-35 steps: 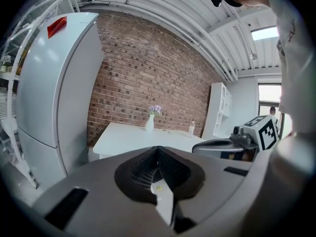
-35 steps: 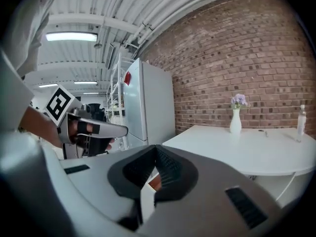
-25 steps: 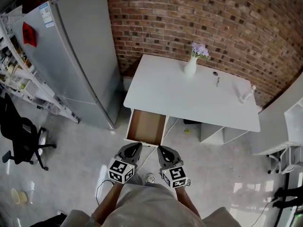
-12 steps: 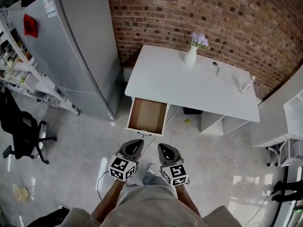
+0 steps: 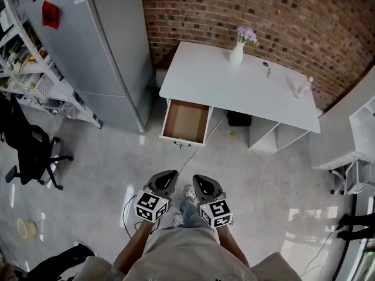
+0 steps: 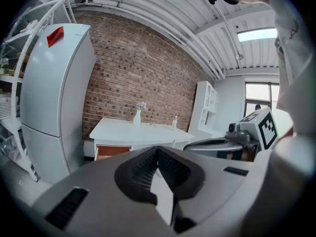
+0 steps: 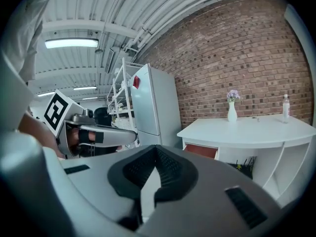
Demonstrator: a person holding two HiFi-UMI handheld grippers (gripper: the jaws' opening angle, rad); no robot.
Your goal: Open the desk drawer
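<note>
Across the top of the head view ran a brick wall (image 5: pixel 263 10), with a grey floor (image 5: pixel 111 163) filling the lower frame. A tall grey refrigerator (image 5: pixel 111 45) stood at upper left, against the wall. Right of it, at upper centre, a white desk (image 5: pixel 234 92) stood against the same wall. The desk drawer (image 5: pixel 186 122) hung pulled out from the desk's left end toward the bottom of the frame, its brown interior bare and a dark handle on its front. A black office chair (image 5: pixel 32 151) stood at the left edge. At lower centre, well apart from the drawer, the left gripper (image 5: pixel 169 177) and right gripper (image 5: pixel 198 181) were held side by side, both pointing toward the desk. Each gripper's jaws were closed together, tips touching, with nothing between them. A white vase (image 5: pixel 237 52) of purple flowers stood near the desk's far edge; a small clear bottle (image 5: pixel 303 88) stood near its right end.
</note>
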